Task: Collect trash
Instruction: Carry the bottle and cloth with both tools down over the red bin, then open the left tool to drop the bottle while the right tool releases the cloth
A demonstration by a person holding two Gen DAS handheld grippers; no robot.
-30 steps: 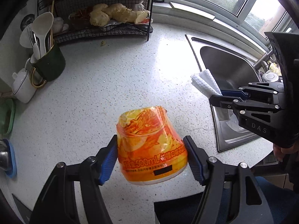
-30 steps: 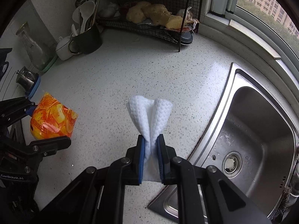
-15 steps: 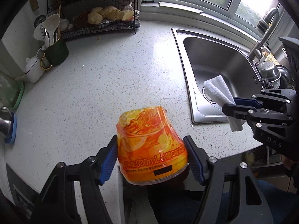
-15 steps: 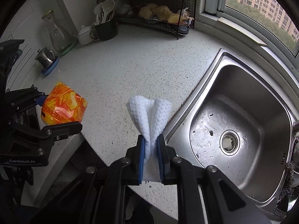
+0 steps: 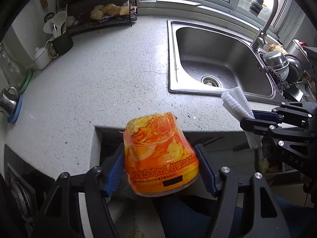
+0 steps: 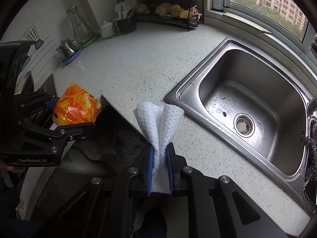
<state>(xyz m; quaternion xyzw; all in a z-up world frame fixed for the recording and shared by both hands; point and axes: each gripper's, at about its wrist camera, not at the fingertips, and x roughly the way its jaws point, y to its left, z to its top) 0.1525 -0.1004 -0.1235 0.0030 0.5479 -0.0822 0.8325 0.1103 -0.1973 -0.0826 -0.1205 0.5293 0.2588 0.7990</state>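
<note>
My left gripper [image 5: 159, 168] is shut on a crushed orange drink bottle [image 5: 158, 154] with a 500 mL label, held past the front edge of the speckled counter [image 5: 99, 79]. In the right wrist view the same orange bottle [image 6: 76, 107] shows at the left, in the left gripper [image 6: 67, 115]. My right gripper [image 6: 160, 158] is shut on a folded white paper towel [image 6: 160, 123], which sticks up between the blue pads above the counter's edge. That paper towel [image 5: 236, 105] and the right gripper [image 5: 255, 119] appear at the right of the left wrist view. A black bag [image 6: 111, 144] lies below the counter edge.
A steel sink [image 6: 247, 107] with a tall tap [image 5: 265, 19] fills the right side. At the back stand a wire rack with bread [image 5: 111, 11], a dark utensil holder [image 5: 61, 41], a white pot [image 5: 42, 57] and a small steel kettle [image 6: 68, 46]. Bowls and a scourer [image 5: 277, 69] crowd the sink's right.
Both grippers have drawn back from over the counter to beyond its front edge, each keeping its load. The dark space and black bag below the counter have come into view.
</note>
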